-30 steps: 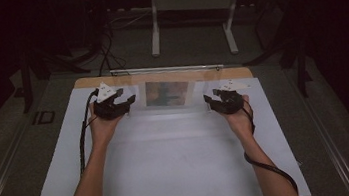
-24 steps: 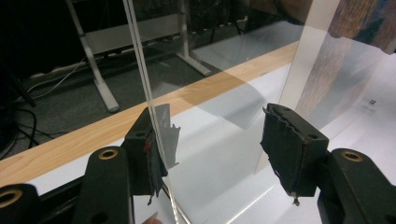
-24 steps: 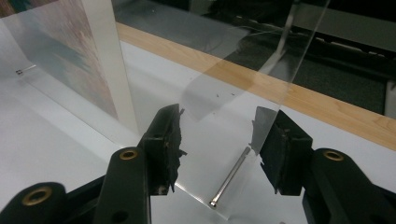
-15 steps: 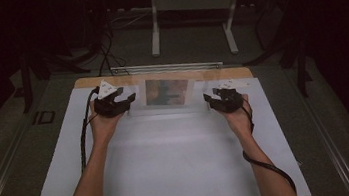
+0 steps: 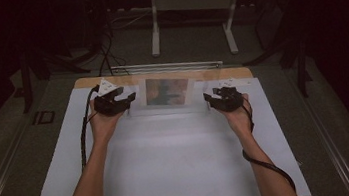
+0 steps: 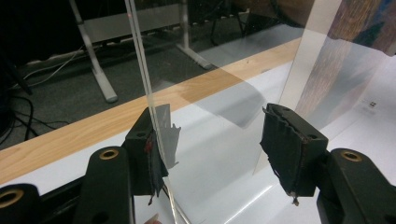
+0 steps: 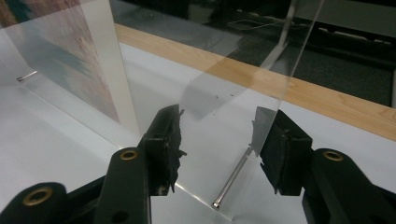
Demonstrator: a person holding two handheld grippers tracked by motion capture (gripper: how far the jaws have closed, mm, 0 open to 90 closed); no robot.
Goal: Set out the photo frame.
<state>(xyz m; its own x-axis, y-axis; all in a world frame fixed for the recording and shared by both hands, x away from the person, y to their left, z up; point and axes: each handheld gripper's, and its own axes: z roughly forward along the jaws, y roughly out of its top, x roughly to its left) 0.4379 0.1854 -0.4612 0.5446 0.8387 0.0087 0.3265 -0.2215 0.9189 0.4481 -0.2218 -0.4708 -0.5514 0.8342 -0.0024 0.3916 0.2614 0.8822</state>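
While both hands rest at the far centre of the counter (image 5: 171, 169), the clear picture frame (image 5: 167, 93) stands upright between them, long axis running left to right. Left tongs (image 5: 121, 102) straddle its left edge, jaws apart; right tongs (image 5: 214, 99) straddle its right edge, also apart, not clamping. Each hand sits equally near its own end.

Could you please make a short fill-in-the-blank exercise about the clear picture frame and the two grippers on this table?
1. The clear picture frame stands at the ____ edge of the table.
2. The jaws of the left gripper are ____, with the frame's side edge between them.
3. A small metal ____ lies between the jaws of the right gripper.

Missing words: far; open; pin
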